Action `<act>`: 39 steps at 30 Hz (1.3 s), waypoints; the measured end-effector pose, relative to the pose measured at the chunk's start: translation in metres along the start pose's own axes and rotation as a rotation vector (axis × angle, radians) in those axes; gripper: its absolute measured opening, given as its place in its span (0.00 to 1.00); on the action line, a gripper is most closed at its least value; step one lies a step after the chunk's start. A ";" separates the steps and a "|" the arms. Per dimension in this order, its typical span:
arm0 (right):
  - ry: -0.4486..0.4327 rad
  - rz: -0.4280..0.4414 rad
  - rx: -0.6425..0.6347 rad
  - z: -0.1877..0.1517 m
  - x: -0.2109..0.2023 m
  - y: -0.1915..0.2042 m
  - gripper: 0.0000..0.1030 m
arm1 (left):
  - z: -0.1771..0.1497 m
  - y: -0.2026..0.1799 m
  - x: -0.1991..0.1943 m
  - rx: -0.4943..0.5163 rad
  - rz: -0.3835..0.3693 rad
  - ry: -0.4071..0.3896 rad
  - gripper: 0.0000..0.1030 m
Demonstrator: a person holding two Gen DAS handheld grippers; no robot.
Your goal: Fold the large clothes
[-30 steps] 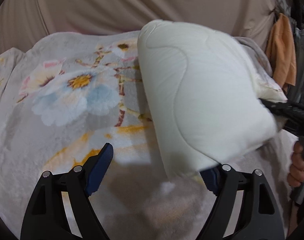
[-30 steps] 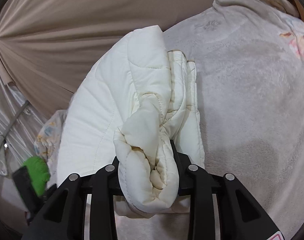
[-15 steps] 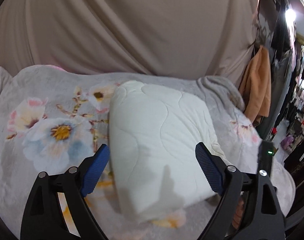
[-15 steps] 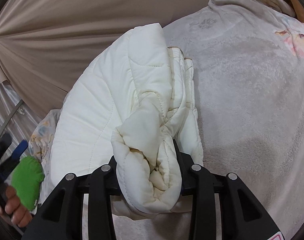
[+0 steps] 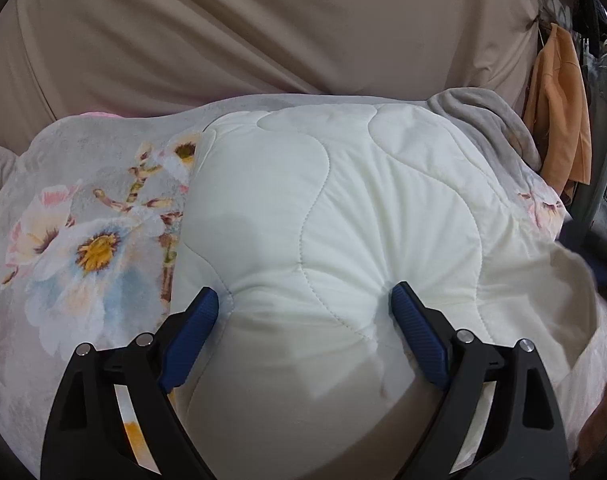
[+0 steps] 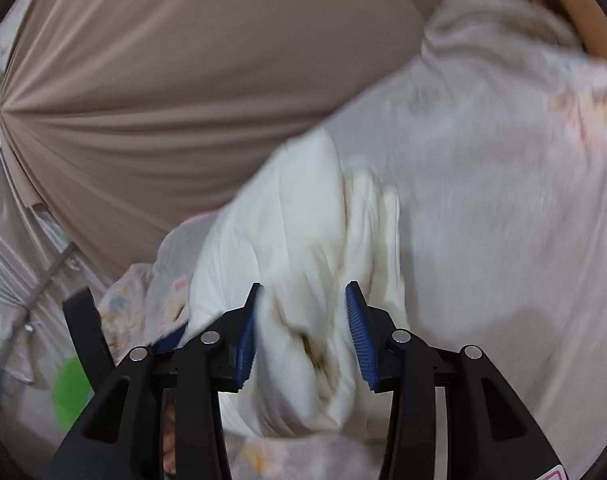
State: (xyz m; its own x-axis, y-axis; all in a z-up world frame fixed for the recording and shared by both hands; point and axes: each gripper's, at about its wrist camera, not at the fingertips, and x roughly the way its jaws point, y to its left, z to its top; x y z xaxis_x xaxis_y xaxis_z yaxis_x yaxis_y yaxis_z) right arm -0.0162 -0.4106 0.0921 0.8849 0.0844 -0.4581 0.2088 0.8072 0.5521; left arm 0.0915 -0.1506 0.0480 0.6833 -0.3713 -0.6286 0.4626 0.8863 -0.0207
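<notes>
Here's the cream quilted garment [image 5: 343, 220], folded into a thick pad and lying on the bed, on top of the grey floral blanket [image 5: 83, 240]. It sits toward the right half of the bed, its far end close to the bed's far edge where the beige curtain [image 5: 263, 32] hangs behind.

Left tool [image 5: 305, 304] is spread wide, and look at those blue pads [image 5: 195, 328]: both press down into the near part of the padded bundle, one on each side of a stitched wave line, with fabric puckering around each tip. The padding bulges up between them. Nothing is pinched here; the fingers straddle a broad stretch of cloth.

Over to the right wrist view, which is smeared with motion blur. Right tool [image 6: 303, 312] has its fingers parted, and the garment's stacked, layered edge [image 6: 323, 340] sits in the gap between the blue pads. Whether the pads actually touch the cloth, I can't tell through the blur, but the gap is clearly wide.

The grey blanket [image 6: 483, 200] spreads away to the right of the bundle, bunched up at the bed's far right corner. An orange cloth [image 5: 559, 108] hangs beyond the bed's right edge. A green blob [image 6: 71, 392] shows low on the left of the right wrist view, too blurred to name.
</notes>
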 end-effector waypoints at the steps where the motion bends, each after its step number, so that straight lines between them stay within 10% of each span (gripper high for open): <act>1: -0.020 -0.003 -0.029 0.009 -0.001 0.010 0.30 | -0.001 -0.001 0.000 0.007 0.008 -0.005 0.84; 9: 0.006 -0.124 -0.249 0.056 0.071 0.069 0.20 | -0.001 -0.003 0.000 0.013 0.015 -0.005 0.84; 13: 0.131 -0.244 -0.212 0.046 0.130 0.032 0.13 | -0.002 -0.003 0.001 0.023 0.011 -0.012 0.84; 26: 0.220 -0.203 -0.066 0.018 0.165 -0.026 0.07 | -0.007 -0.022 0.009 0.103 0.045 -0.044 0.88; 39: 0.174 -0.099 -0.166 0.010 0.035 0.014 0.18 | -0.005 -0.015 0.007 0.074 0.065 -0.012 0.89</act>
State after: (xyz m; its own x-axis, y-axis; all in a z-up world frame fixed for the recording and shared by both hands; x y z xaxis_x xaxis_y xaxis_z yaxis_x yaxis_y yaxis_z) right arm 0.0213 -0.4020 0.0907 0.7753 0.0881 -0.6254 0.2066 0.9003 0.3830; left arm 0.0866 -0.1655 0.0401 0.7196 -0.3177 -0.6174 0.4577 0.8857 0.0778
